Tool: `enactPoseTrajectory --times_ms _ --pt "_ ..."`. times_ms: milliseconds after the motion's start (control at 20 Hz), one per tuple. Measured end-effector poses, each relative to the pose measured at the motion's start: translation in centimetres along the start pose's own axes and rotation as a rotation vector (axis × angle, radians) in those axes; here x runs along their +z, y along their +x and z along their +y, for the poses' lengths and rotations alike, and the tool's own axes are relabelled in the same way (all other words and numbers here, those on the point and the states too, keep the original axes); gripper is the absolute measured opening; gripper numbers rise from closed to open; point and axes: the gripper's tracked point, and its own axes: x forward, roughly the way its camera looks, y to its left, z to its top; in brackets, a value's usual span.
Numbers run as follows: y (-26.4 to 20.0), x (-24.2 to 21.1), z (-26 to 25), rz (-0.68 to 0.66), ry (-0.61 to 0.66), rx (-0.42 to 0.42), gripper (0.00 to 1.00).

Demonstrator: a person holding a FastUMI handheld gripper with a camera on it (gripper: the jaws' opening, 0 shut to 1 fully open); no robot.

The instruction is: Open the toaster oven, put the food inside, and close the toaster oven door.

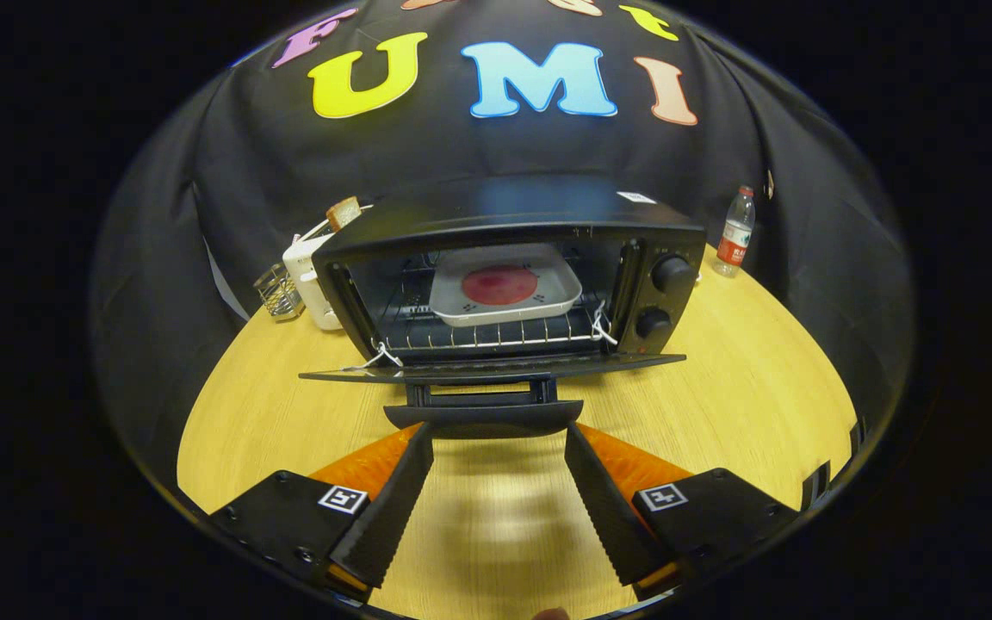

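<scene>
I hold the gripper [499,430] wide open and empty under the lowered door's handle [483,417], food tray [505,293] inside, ready to lift it shut.

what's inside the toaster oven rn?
Inside the toaster oven, a pale tray holding a round red item sits on the wire rack. The space under the tray is hidden. The gripper has open jaws at the lowered door's handle.

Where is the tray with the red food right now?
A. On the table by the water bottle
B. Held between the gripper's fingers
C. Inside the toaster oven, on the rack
C. The tray sits on the wire rack inside the toaster oven, behind the folded-down door, while the gripper is open just before the door handle.
</scene>
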Motion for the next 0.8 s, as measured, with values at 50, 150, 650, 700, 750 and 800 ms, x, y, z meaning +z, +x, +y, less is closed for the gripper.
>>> enactPoseTrajectory --times_ms 50,150,650,700,750,800 --pt "0.0 0.7 -0.1 -0.017 -0.020 0.002 0.99" --pt "-0.4 2.1 -0.2 -0.058 -0.042 -0.004 0.98" --pt "-5.5 7.7 -2.5 -0.282 -0.053 0.026 0.98" --pt "-6.2 8.1 -3.1 -0.305 -0.055 0.022 0.99" --pt "-7.5 8.7 -3.7 -0.340 -0.061 0.016 0.99" --pt "-8.5 9.1 -4.2 -0.367 -0.068 0.012 0.99"
